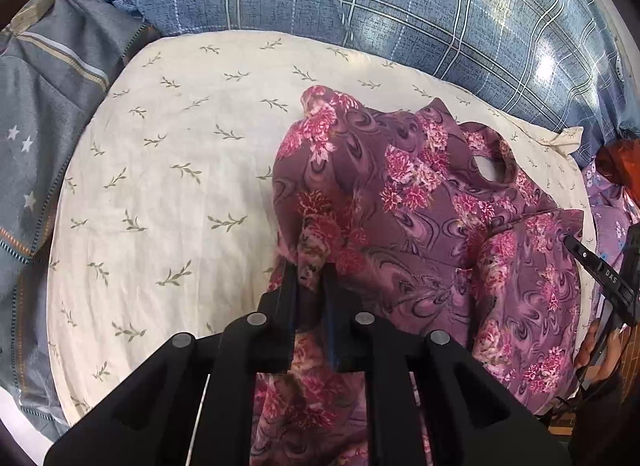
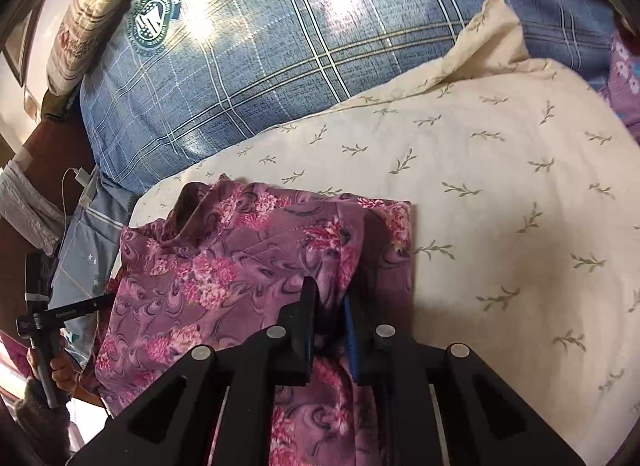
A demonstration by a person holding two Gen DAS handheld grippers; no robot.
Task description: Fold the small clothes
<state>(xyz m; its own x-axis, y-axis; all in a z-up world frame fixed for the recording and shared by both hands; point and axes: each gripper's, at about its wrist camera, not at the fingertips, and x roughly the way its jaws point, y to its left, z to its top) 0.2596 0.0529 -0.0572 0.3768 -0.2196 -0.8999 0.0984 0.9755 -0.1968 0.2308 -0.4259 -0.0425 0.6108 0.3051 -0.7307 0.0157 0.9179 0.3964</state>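
Both tools clenched on floral garment (image 1: pixel 420 201): left tool (image 1: pixel 310 266), right tool (image 2: pixel 330 294). Mid-fold; next, carry edge over, lay flat on cream pillow (image 1: pixel 168 169).

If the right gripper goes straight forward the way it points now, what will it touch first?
The right gripper, shut on the purple floral garment, would first push into more of that garment. Beyond it probably comes the cream leaf-print cover, though depth is unclear.

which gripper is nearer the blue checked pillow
Right, though only by a little. The right gripper grips the purple floral garment nearer the blue checked pillow; the left gripper grips its nearer edge, farther back.
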